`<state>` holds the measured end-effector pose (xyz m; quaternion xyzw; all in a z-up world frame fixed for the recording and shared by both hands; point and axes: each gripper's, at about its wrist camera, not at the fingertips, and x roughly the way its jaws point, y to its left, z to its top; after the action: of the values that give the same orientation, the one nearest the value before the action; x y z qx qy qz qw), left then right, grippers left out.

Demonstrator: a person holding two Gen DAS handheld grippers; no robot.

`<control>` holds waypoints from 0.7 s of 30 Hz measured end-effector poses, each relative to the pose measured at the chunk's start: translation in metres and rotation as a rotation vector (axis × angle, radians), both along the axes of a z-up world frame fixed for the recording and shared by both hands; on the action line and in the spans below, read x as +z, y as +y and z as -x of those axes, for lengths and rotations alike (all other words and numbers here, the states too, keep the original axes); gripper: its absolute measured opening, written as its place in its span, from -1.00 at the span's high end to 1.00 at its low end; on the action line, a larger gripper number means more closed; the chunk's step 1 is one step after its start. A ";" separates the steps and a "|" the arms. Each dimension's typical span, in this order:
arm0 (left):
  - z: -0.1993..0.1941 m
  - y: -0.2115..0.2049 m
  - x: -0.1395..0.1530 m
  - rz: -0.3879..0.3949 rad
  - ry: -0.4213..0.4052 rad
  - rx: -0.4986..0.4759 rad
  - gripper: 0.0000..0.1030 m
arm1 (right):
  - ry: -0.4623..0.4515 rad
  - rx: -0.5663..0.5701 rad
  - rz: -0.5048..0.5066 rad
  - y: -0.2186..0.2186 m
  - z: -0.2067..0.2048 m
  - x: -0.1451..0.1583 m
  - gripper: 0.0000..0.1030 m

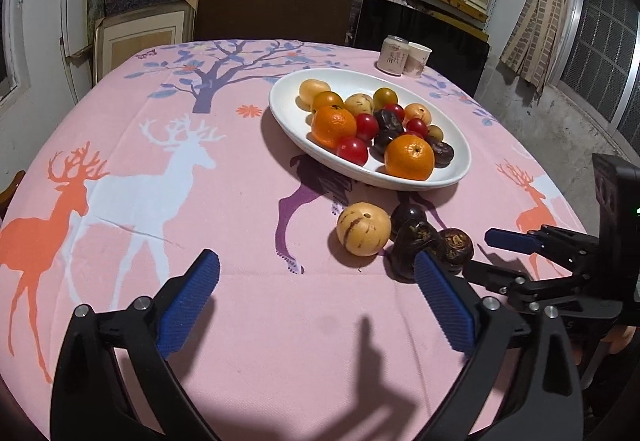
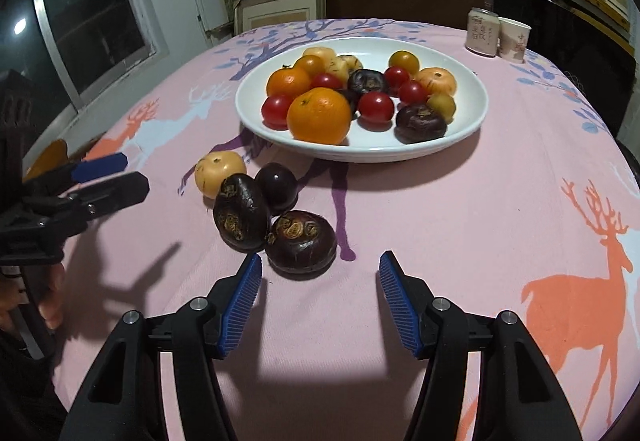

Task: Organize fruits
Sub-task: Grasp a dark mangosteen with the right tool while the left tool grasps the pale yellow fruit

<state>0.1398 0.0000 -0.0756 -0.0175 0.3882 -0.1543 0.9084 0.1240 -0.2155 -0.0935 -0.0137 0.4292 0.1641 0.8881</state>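
Note:
A white oval plate (image 1: 288, 113) (image 2: 472, 121) holds oranges, red tomatoes, yellow fruits and dark fruits. On the cloth in front of it lie a pale yellow melon (image 1: 363, 228) (image 2: 219, 173) and three dark purple-brown fruits (image 1: 412, 245) (image 2: 301, 243). My left gripper (image 1: 318, 267) is open and empty, just short of these loose fruits. My right gripper (image 2: 320, 265) is open and empty, with the nearest dark fruit just beyond its left finger. Each gripper shows in the other's view, the right gripper (image 1: 488, 253) and the left gripper (image 2: 132, 173).
A pink tablecloth with deer and tree prints (image 1: 160, 201) covers the round table. A drink can (image 1: 395, 55) (image 2: 482, 31) and a paper cup (image 1: 417, 59) (image 2: 514, 39) stand at the far edge. Chairs and shelves of boxes stand behind.

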 end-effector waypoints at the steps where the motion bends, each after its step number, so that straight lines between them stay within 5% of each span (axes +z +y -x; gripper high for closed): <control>1: 0.000 0.000 0.001 0.004 -0.003 0.001 -0.86 | 0.001 0.006 0.011 0.003 -0.001 -0.001 -0.20; 5: 0.000 0.001 0.000 0.011 0.005 0.005 -0.87 | -0.005 0.012 0.057 0.012 -0.009 -0.006 -0.20; 12: -0.005 -0.001 -0.005 -0.011 0.013 0.009 -0.87 | -0.030 0.046 0.092 0.022 -0.015 -0.010 0.18; 21: -0.019 -0.026 -0.008 -0.194 0.010 0.020 -0.87 | -0.082 -0.035 -0.017 -0.004 -0.002 0.000 0.18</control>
<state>0.1592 -0.0257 -0.0832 0.0661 0.4059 -0.1068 0.9053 0.1260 -0.2195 -0.0935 -0.0051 0.3913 0.1515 0.9077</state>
